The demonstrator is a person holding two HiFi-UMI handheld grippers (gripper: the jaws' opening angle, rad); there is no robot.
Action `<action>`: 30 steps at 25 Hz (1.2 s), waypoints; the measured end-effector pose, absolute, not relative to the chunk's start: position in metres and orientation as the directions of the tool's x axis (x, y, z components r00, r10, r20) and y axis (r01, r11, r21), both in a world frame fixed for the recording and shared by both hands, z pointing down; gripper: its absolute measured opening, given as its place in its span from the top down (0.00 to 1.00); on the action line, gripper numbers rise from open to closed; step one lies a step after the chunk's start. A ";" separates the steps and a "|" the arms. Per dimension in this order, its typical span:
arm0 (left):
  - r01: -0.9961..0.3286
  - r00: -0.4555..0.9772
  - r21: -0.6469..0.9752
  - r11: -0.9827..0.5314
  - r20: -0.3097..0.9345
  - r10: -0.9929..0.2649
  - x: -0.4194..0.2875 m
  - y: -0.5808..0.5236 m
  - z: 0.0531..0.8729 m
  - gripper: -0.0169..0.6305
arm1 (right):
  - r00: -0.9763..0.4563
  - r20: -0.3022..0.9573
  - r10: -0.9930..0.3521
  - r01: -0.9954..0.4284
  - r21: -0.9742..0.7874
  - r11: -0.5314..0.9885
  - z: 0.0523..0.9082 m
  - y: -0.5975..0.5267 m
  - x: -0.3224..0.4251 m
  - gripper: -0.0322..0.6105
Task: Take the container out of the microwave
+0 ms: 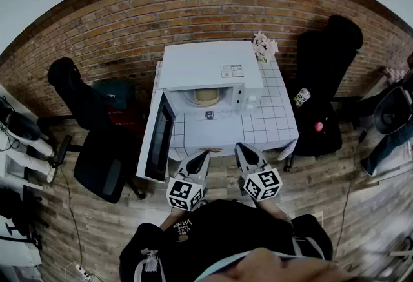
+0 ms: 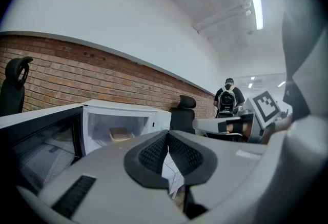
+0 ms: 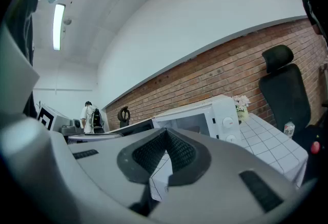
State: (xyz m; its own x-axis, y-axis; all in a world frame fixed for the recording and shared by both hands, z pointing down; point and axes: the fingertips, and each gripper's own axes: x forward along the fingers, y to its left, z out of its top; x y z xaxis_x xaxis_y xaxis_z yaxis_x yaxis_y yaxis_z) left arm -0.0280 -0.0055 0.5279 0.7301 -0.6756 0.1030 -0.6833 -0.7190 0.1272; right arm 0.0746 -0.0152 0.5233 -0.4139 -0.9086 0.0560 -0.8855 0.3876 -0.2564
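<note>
So, both sets of tongs are empty and pinched shut: the left grey plastic tongs [image 1: 205, 154] and the right grey plastic tongs [image 1: 239, 146] have their black ribbed pads [image 2: 154, 154] pressed tip to tip with nothing between them. They hang side by side just short of the front edge of the white grid-patterned surface [image 1: 274, 116], pointing roughly level at the oven. I read that as a ready stance, with no reach started yet.

The boxy white microwave [image 1: 210, 61] sits on that surface with its dark glass door [image 1: 158, 139] swung wide to the left, so the way in is clear. The shallow beige container [image 1: 206, 96] is inside the cavity, about in the middle and untouched. It looks smooth, low and rounded at the corners, probably plastic, so I'd guess the ribbed pads are there to bite its rim. A rough red brick wall [image 1: 129, 22] stands behind.
</note>
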 end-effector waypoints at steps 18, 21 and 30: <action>-0.752 0.659 0.165 -0.639 0.142 -0.739 0.003 -0.007 0.542 0.96 | -0.510 0.065 -0.858 -0.820 -0.338 0.462 0.537 -0.017 0.110 0.94; -0.784 0.620 0.156 -0.601 0.131 -0.774 0.005 -0.006 0.545 0.96 | -0.542 0.072 -0.838 -0.804 -0.336 0.491 0.539 -0.016 0.116 0.94; -0.801 0.594 0.178 -0.571 0.120 -0.795 0.004 -0.020 0.546 0.96 | -0.558 0.085 -0.825 -0.797 -0.333 0.504 0.540 -0.033 0.114 0.94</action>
